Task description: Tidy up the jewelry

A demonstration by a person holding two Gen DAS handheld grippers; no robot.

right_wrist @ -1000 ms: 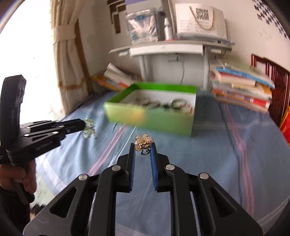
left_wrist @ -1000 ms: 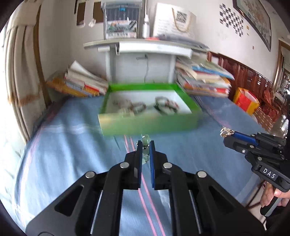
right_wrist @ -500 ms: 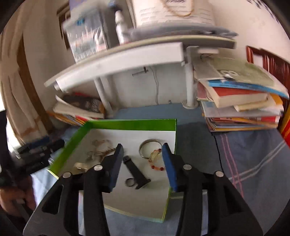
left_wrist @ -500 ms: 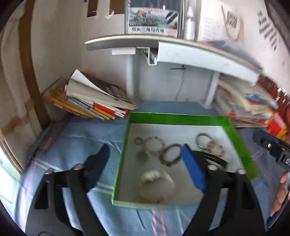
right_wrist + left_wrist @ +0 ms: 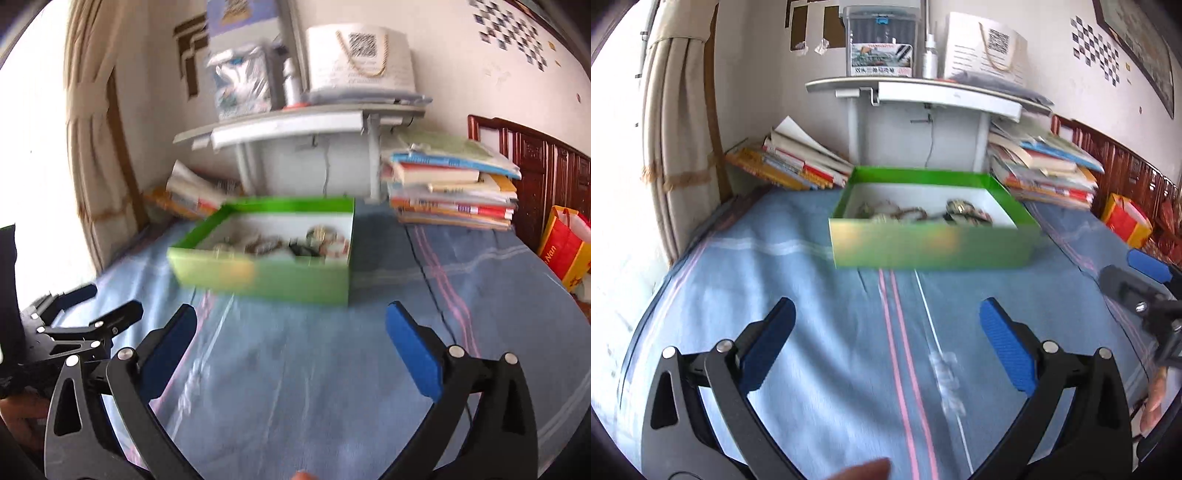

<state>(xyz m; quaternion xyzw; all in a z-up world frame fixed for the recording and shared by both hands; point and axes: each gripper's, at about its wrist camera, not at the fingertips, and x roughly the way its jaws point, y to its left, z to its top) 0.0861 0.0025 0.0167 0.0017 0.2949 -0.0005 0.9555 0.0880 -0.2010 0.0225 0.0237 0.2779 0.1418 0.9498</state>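
Note:
A green box with a white inside stands on the blue striped cloth, with several bracelets and rings lying in it. My left gripper hangs over the cloth in front of the box, its jaws opening and nothing between them. A blurred clear beaded piece lies on the cloth beneath it. In the right wrist view the box and its jewelry lie ahead. My right gripper is also opening and empty. Each gripper shows at the edge of the other's view, the left gripper and the right gripper.
Behind the box stands a white shelf carrying a clear container and a paper bag. Book stacks lie at the right and left. A curtain hangs at the left. A red and yellow bag sits far right.
A second ago each gripper was shut on a small piece before the box. Half a second ago both hung open over the box. Now both are back over the cloth, wide and empty.

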